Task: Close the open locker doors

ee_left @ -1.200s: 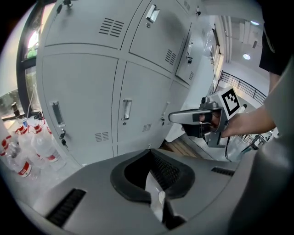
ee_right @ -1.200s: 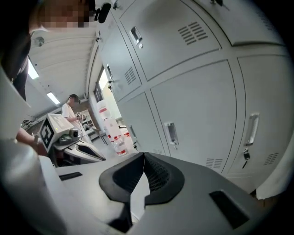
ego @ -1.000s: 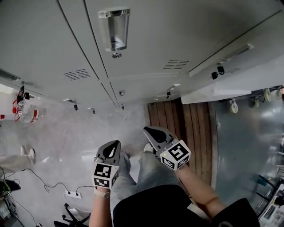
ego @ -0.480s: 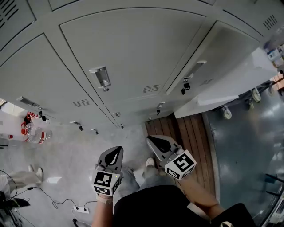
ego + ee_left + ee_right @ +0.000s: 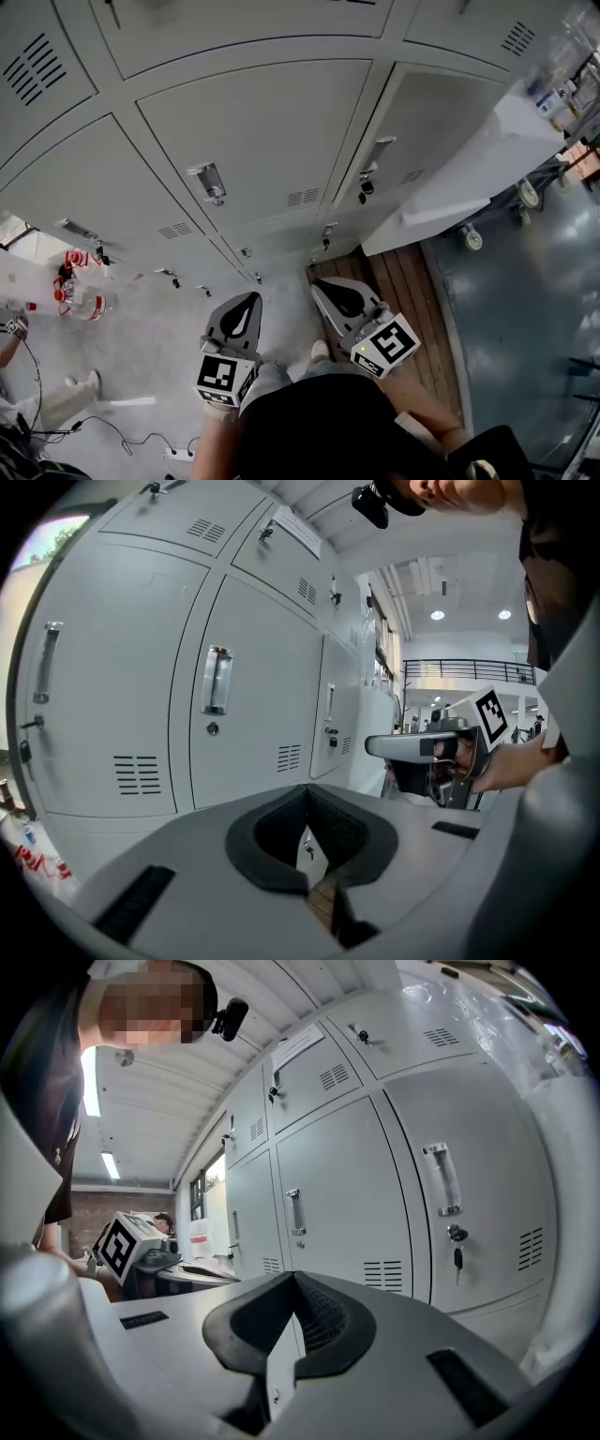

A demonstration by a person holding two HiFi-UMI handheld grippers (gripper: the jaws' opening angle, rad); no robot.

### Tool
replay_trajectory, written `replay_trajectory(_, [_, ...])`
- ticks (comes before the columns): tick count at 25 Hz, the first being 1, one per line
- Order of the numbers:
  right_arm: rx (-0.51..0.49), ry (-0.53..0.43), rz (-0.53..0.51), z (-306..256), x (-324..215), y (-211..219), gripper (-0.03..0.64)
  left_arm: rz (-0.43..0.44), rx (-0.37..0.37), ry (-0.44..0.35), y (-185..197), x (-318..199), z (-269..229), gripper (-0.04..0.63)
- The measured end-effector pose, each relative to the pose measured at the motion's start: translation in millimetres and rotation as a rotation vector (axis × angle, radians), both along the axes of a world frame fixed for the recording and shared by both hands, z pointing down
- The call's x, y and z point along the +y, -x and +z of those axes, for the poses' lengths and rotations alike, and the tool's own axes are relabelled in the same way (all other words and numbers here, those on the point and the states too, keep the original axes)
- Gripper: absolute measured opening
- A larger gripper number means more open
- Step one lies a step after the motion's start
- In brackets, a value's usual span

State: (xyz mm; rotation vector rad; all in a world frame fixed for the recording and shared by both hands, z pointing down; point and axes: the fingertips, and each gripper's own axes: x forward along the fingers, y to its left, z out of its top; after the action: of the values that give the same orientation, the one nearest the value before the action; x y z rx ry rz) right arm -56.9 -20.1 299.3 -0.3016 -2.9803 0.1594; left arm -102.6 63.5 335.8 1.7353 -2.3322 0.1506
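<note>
A wall of pale grey lockers (image 5: 253, 141) fills the head view, each door with a metal handle (image 5: 208, 181). At the right, one door panel (image 5: 450, 192) stands out from the row, beside a door with a handle and key (image 5: 366, 187). My left gripper (image 5: 251, 296) and right gripper (image 5: 319, 281) are held side by side in front of the lockers, both shut and empty, touching no door. The left gripper view shows the left gripper (image 5: 306, 787) facing shut doors (image 5: 244, 705), with the right gripper (image 5: 422, 747) beside it. In its own view the right gripper (image 5: 292, 1275) faces a keyed door (image 5: 457, 1241).
A strip of wooden planking (image 5: 403, 281) lies on the floor below the lockers. A clear bottle with red parts (image 5: 80, 295) stands at the left, near a cable and power strip (image 5: 183, 455). Castor wheels (image 5: 525, 192) show behind the outstanding panel. Another person's foot (image 5: 84, 382) is at far left.
Both grippers have risen together in front of the lockers, and the head view has tilted from the floor up to higher doors. Both pairs of jaws stayed shut.
</note>
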Motion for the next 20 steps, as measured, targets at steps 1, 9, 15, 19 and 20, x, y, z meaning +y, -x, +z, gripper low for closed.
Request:
replay_trajectory(1, [-0.009, -0.006, 0.003, -5.3, 0.0, -1.3, 0.028, 0.002, -0.005, -0.008, -1.0, -1.9, -5.1, 0.018])
replay_trajectory(9, [-0.071, -0.023, 0.036, -30.2, -3.8, -2.9, 0.028, 0.018, -0.05, -0.045, 5.3, -10.0, -32.0, 0.018])
replay_trajectory(15, [-0.062, -0.044, 0.043, -29.7, -2.0, 2.1, 0.028, 0.032, -0.064, -0.045, 8.2, -10.4, -37.2, 0.018])
replay_trajectory(19, [-0.051, -0.046, 0.049, -27.6, -2.1, 5.2, 0.028, 0.038, -0.063, -0.042, 12.3, -9.4, -37.1, 0.018])
replay_trajectory(20, [-0.048, -0.045, 0.052, -26.8, -2.0, 5.6, 0.028, 0.038, -0.062, -0.041, 13.4, -8.6, -36.7, 0.018])
